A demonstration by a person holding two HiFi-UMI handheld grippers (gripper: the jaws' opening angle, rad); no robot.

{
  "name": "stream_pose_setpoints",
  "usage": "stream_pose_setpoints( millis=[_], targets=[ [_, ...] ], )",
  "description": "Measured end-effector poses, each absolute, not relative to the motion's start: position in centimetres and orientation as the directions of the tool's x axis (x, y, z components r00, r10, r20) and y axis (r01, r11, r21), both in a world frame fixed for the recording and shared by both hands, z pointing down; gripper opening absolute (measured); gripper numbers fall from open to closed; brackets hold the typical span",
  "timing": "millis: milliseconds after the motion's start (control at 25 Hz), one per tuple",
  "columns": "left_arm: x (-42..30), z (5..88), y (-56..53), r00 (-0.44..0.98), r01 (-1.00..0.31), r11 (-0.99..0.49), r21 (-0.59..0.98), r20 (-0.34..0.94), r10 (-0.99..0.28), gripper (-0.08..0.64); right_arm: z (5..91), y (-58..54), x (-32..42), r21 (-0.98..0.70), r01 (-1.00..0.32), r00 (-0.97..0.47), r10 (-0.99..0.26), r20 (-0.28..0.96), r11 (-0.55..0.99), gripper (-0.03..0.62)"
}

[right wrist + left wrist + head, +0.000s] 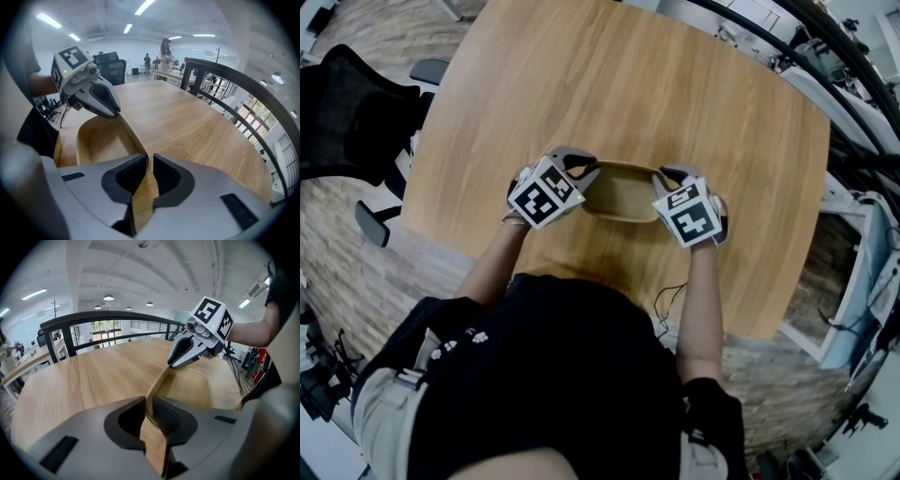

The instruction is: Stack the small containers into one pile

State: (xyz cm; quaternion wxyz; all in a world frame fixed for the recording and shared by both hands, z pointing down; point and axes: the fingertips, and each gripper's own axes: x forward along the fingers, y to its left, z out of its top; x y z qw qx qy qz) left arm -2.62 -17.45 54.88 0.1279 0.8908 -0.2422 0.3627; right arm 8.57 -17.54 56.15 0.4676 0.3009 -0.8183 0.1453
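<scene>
A shallow tan wooden container [623, 192] sits on the round-cornered wooden table [609, 84], close to the person. My left gripper [584, 174] is shut on its left end rim, and my right gripper [664, 178] is shut on its right end rim. In the left gripper view the thin wall of the container [187, 390] runs between the left gripper's [149, 401] dark pads, with the right gripper [174, 363] pinching the far end. The right gripper view mirrors this: the right gripper [150, 159] holds the near wall of the container [101, 140], and the left gripper [116, 112] the far end.
A black office chair [347, 112] stands left of the table. A dark railing [108, 317] curves behind the table's far edge. A thin cable [670, 300] lies at the near edge by the person. White furniture [862, 281] stands at the right.
</scene>
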Motion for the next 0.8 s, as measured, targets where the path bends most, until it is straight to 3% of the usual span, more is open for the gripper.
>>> stream_pose_setpoints(
  millis=[240,800],
  targets=[
    [-4.0,53.8,-17.9,0.615,-0.551,-0.834,0.026,0.688,-0.385,0.048,53.7,-18.2,8.9,0.029,-0.687,-0.421,-0.431,0.798,0.726,0.034],
    [-4.0,44.8,-15.3,0.707,-0.589,-0.808,0.018,0.495,-0.505,0.046,45.6,-15.1,10.0,-0.023,-0.841,-0.453,-0.681,0.575,0.540,0.031]
  ],
)
